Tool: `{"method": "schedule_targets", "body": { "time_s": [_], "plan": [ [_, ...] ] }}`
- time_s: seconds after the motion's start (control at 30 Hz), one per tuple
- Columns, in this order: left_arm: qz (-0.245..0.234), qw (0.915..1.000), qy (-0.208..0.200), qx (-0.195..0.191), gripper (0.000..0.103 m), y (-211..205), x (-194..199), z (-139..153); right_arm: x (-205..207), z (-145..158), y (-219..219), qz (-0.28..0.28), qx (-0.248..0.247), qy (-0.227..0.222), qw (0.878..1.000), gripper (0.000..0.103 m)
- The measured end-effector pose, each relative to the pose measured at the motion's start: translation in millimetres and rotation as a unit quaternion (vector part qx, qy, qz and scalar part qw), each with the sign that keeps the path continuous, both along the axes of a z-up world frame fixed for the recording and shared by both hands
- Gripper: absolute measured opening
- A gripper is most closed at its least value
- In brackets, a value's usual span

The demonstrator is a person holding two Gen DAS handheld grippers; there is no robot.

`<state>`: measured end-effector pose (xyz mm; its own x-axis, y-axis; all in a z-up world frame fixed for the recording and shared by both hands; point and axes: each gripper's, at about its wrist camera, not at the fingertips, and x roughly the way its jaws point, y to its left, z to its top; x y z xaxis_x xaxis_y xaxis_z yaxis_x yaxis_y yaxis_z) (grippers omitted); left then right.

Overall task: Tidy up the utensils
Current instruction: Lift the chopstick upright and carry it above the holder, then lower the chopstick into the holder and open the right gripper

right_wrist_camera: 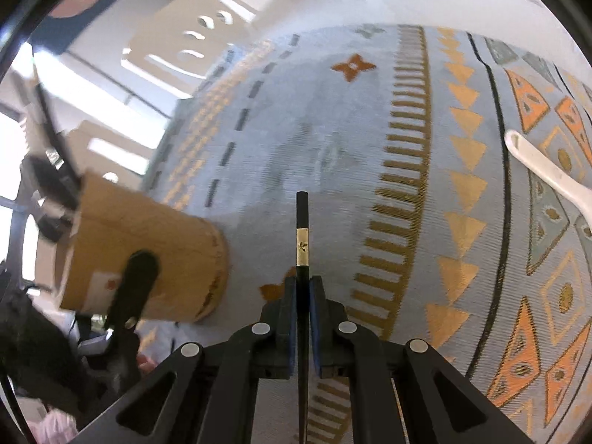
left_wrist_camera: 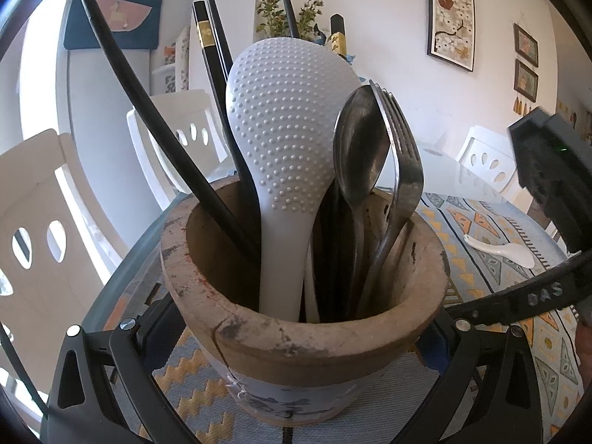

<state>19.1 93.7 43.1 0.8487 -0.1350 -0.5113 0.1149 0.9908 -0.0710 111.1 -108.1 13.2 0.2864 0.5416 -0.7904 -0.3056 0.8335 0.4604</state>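
A worn brown utensil holder (left_wrist_camera: 177, 259) stands on the patterned tablecloth, and my left gripper (left_wrist_camera: 296, 333) is shut on its sides. In it stand a white dotted rice paddle (left_wrist_camera: 281, 140), a metal spoon (left_wrist_camera: 360, 148), a fork (left_wrist_camera: 403, 162) and black chopsticks (left_wrist_camera: 218, 74). My right gripper (right_wrist_camera: 302, 285) hangs over the cloth, shut on a black chopstick (right_wrist_camera: 302, 222) with a gold band that points forward past the fingertips. The holder (right_wrist_camera: 148, 244) lies to its left, with a left finger (right_wrist_camera: 135, 288) against its wall.
A white ceramic spoon (right_wrist_camera: 547, 174) lies on the tablecloth (right_wrist_camera: 333, 129) to the right, also seen as the spoon (left_wrist_camera: 499, 249) beyond the holder. White chairs (left_wrist_camera: 177, 137) ring the round table. A black cable (left_wrist_camera: 148, 111) crosses the upper left.
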Motion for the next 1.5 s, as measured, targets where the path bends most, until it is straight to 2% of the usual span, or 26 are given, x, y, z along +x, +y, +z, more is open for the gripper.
{"method": "schedule_targets", "body": {
  "time_s": [0.13,0.3,0.67,0.9,1.1,1.3,1.5],
  "plan": [
    [-0.001,1.0000,-0.001,0.000,0.103,1.4,-0.3,0.5,-11.6,3.5,-0.7,0.011,0.007,-0.015,1.000,0.006],
    [-0.001,1.0000,-0.002,0.004,0.103,-0.3,-0.3,0.1,-27.6,15.4,-13.5,0.008,0.055,-0.037,0.998,0.006],
    [-0.002,1.0000,-0.003,0.007,0.103,-3.0,-1.1,1.0,-54.1,85.1,-16.3,0.041,0.106,-0.149,0.982,0.006],
    [0.000,1.0000,-0.001,0.005,0.103,-2.9,0.2,0.6,-63.2,128.5,-14.4,0.039,0.101,-0.216,0.970,0.006],
    [-0.001,1.0000,-0.001,0.006,0.103,-3.1,1.1,1.1,-67.5,179.2,-19.8,0.027,0.111,-0.274,0.955,0.006],
    [-0.001,1.0000,0.000,0.006,0.103,-3.6,1.6,1.1,-80.1,242.4,-20.9,0.031,0.125,-0.346,0.929,0.006],
    [-0.002,1.0000,0.000,0.005,0.103,-3.6,1.5,0.8,-81.3,274.0,-4.3,0.044,0.140,-0.388,0.910,0.006]
  ]
}}
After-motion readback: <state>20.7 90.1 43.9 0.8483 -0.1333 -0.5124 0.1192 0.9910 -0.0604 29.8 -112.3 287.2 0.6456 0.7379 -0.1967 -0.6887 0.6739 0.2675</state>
